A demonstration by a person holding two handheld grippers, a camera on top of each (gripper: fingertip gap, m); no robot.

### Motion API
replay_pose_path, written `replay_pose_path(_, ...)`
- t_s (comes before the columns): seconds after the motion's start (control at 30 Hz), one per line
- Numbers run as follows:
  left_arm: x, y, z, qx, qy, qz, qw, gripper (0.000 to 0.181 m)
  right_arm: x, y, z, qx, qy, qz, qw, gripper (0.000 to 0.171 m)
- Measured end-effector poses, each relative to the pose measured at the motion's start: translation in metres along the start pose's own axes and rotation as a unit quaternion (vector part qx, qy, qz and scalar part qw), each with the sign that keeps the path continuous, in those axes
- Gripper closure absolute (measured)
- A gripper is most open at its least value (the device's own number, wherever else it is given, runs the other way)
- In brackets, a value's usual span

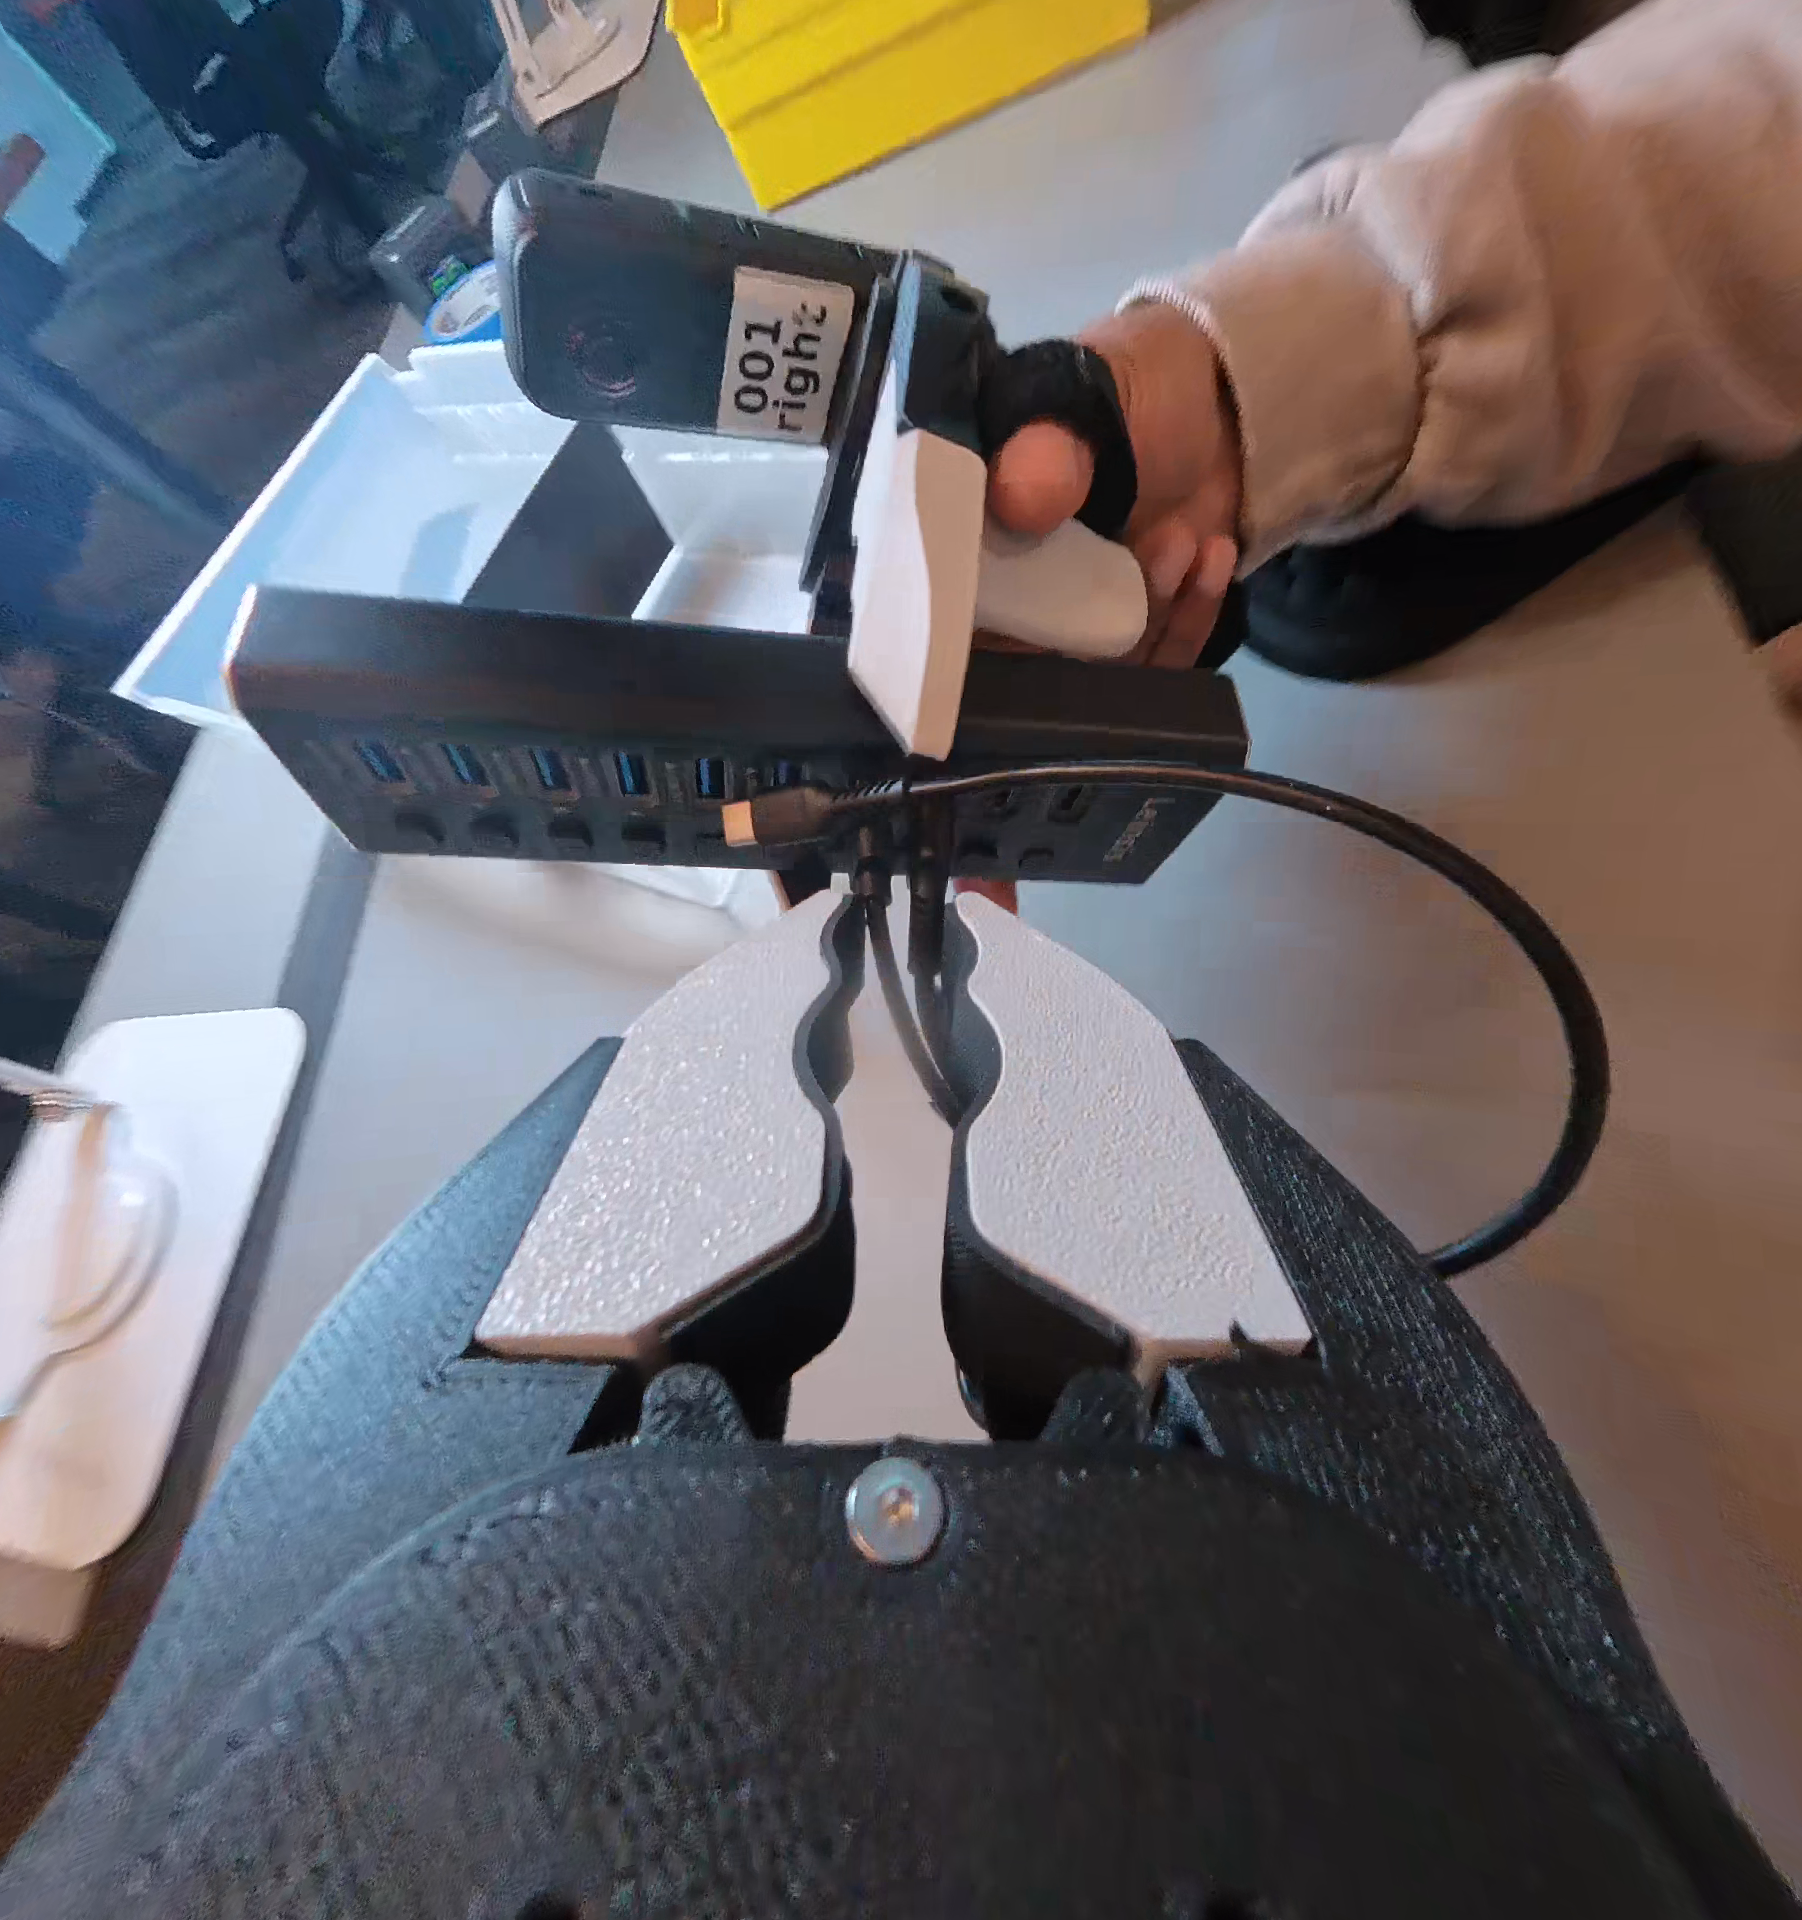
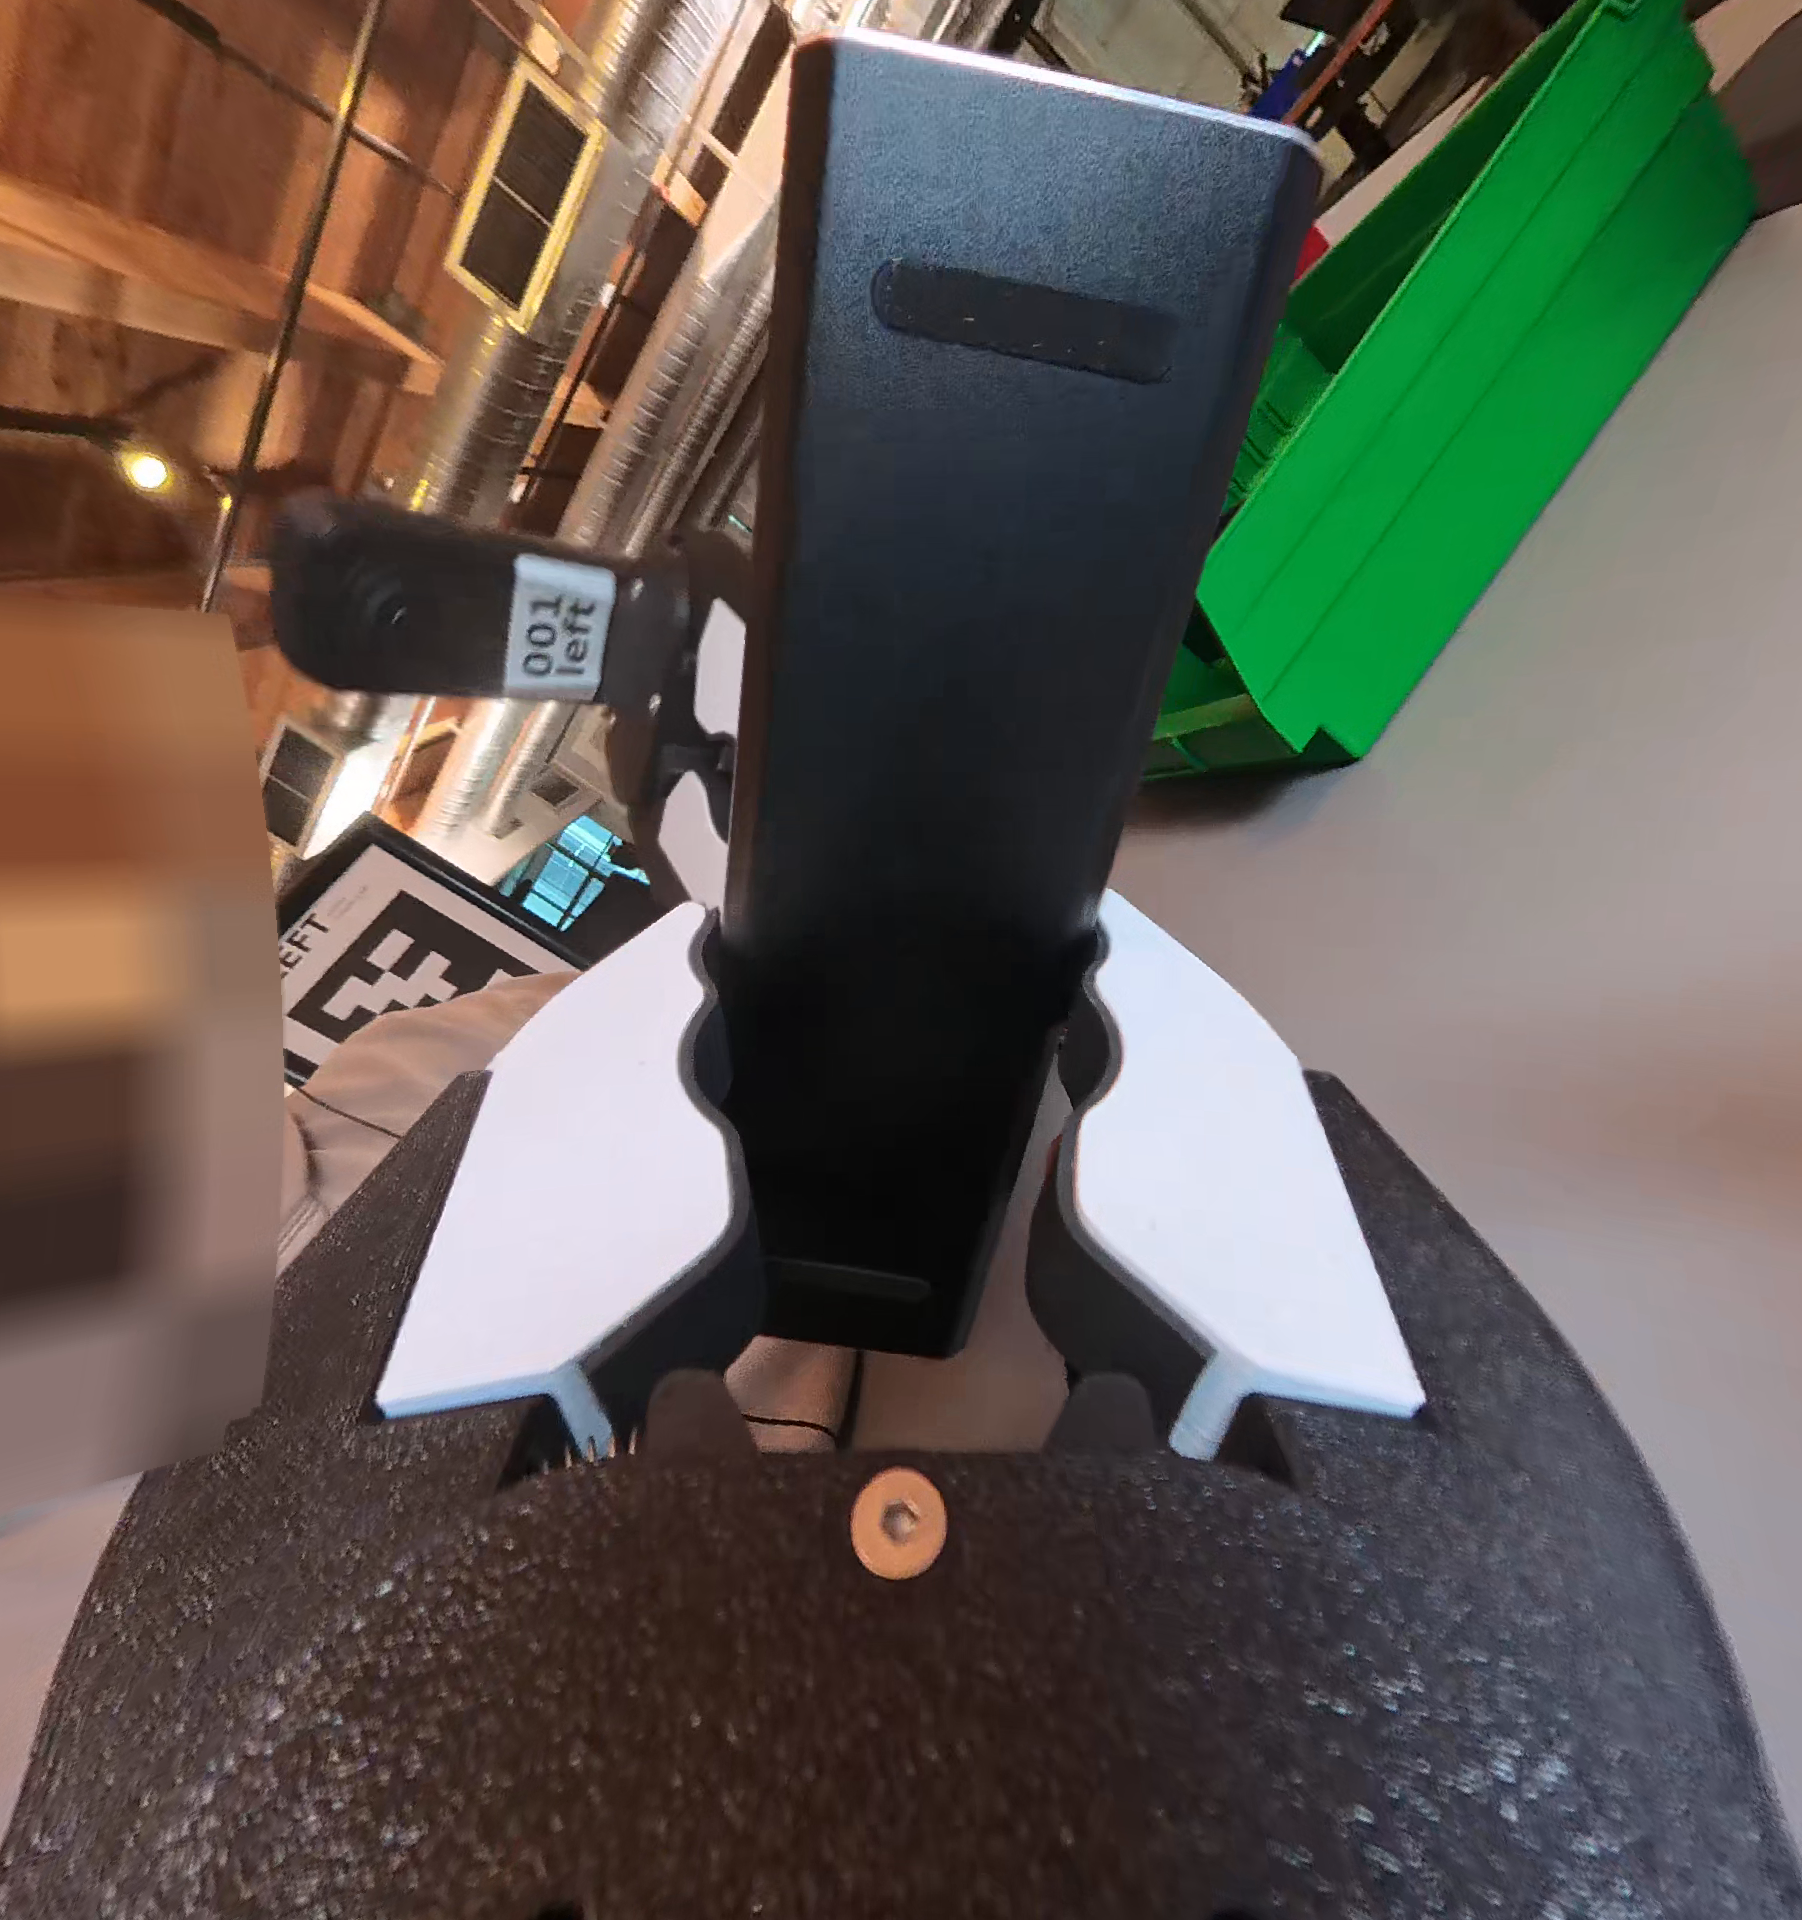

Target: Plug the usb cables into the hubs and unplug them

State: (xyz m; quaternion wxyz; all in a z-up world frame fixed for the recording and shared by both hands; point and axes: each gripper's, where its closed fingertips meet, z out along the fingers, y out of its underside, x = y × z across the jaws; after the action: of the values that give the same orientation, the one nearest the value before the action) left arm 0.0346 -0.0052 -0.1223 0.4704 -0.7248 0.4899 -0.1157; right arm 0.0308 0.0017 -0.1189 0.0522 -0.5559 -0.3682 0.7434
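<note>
Left wrist view: left gripper [image 1: 895, 914] is sitting low centre, fingers nearly together, pinching black cable plugs [image 1: 881, 883] right at the hub's port face. Whether the plugs are seated in ports or just out of them is hard to make out, since the fingertips and cables are crowding that spot. The black USB hub [image 1: 731, 748] is lying across the frame from 9 to 3 o'clock, off the table, showing a row of blue ports and buttons; the ports toward 3 o'clock are hidden behind cabling. A loose connector [image 1: 777, 818] is lying across the hub face, and its black cable [image 1: 1499, 935] is looping out toward 3 o'clock and dropping behind the gripper body. The right gripper [image 1: 912, 582] is clamping the hub from 12 o'clock, with a hand [image 1: 1136, 468] and pale sleeve [image 1: 1499, 312] at 2 o'clock. A white tray [image 1: 357, 540] at 10 o'clock is partly blocked, and a yellow bin [image 1: 907, 83] at 12 is cut off.

Right wrist view: right gripper [image 2: 902, 935] is holding the hub [image 2: 980, 623] by its long sides, only the plain back showing and the ports hidden. The left gripper's camera [image 2: 461, 613] is peeking out at 9 o'clock, and a green bin [image 2: 1448, 416] at 2 o'clock is cut off.
</note>
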Motion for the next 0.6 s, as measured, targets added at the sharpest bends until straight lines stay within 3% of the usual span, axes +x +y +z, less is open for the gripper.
replay_pose_path(0.17,0.002,-0.009,-0.007,0.052,0.047,-0.057,0.996,0.168,-0.009,0.001,0.001,-0.006,-0.027,-0.028,0.999,0.107)
replay_pose_path(0.37,0.004,-0.029,-0.023,0.132,0.104,-0.121,0.978,0.17,-0.032,0.0,-0.006,-0.029,-0.023,-0.151,0.988,0.098)
replay_pose_path(0.5,0.001,-0.044,-0.04,0.192,0.134,-0.161,0.959,0.171,-0.05,-0.008,-0.019,-0.014,-0.001,-0.274,0.962,0.102)
replay_pose_path(0.6,-0.002,-0.056,-0.056,0.239,0.16,-0.19,0.939,0.17,-0.046,-0.02,-0.03,0.007,0.075,-0.358,0.931,0.103)
